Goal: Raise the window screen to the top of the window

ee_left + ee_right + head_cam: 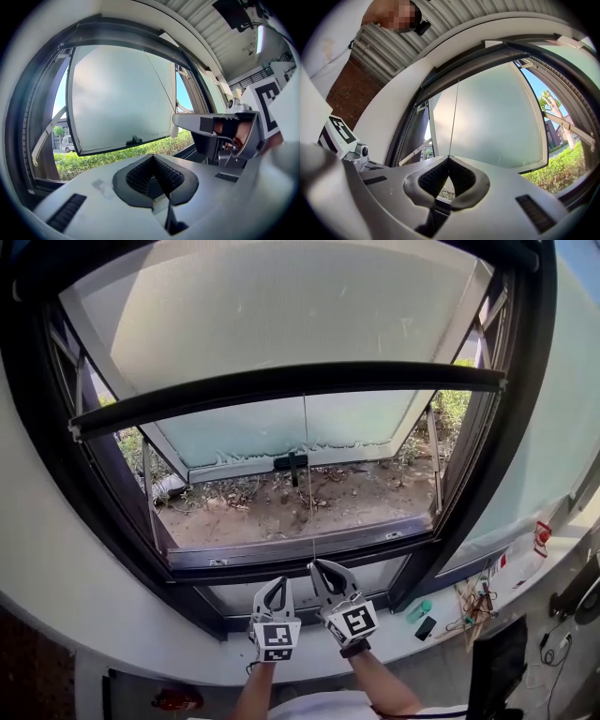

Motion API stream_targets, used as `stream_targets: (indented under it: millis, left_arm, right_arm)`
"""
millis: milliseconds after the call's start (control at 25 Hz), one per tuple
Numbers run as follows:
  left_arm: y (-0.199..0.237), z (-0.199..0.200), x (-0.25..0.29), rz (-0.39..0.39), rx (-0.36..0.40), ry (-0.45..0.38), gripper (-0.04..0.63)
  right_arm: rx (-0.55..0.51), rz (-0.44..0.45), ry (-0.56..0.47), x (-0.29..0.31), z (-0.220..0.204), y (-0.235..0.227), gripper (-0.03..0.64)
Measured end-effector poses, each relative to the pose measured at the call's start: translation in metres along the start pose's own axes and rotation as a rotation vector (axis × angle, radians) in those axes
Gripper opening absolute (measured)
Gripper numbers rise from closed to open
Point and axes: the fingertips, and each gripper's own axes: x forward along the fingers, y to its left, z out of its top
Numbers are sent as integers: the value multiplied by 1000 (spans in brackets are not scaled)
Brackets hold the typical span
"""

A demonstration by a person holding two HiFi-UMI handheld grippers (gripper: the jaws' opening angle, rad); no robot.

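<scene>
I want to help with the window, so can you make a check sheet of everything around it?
Surface: white sill under the window.
Job's things: screen bar about halfway up the window; pull cord hangs from it.
Clutter: small green thing, black thing and red-and-white thing on the ledge at right.
Grippers: left tool shut, empty; right tool shut on the pull cord.
Cables: loose wires at the right.
Surroundings: dirt ground outside, green hedge.
</scene>
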Motion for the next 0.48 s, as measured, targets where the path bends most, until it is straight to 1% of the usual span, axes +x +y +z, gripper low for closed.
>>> stream_targets:
  millis: [480]
  left_arm:
    - [2,26,0,0,3,-50,2]
  right_arm:
    - [-8,5,-68,5,39,-3,2]
